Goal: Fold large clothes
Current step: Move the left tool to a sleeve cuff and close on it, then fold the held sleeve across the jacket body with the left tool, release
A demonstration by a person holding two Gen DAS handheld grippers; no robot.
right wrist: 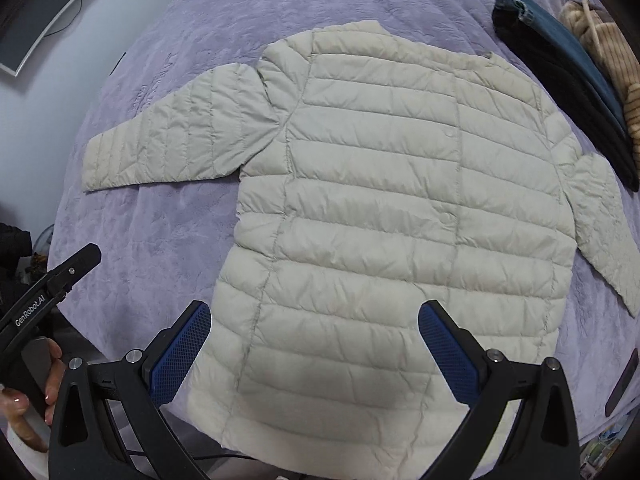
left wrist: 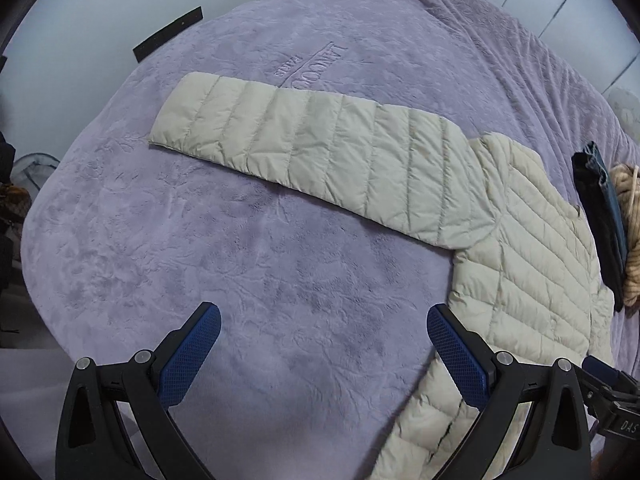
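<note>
A cream quilted puffer jacket [right wrist: 384, 216] lies flat and spread out on the purple blanket [right wrist: 160, 240], front up, both sleeves out to the sides. In the left wrist view its left sleeve [left wrist: 320, 152] stretches across the blanket and its body [left wrist: 532, 248] lies at the right. My left gripper [left wrist: 324, 340] is open and empty above bare blanket, left of the jacket's hem. My right gripper [right wrist: 314, 340] is open and empty above the jacket's lower hem. The left gripper's body also shows in the right wrist view [right wrist: 48, 292], held by a hand.
A folded pile of dark and blue clothes [right wrist: 568, 92] and a beige striped knit [right wrist: 612, 72] lie at the blanket's far right, next to the jacket's right sleeve [right wrist: 604, 232]. A monitor [right wrist: 40, 12] is at the upper left. A dark object [right wrist: 622, 380] lies at the right edge.
</note>
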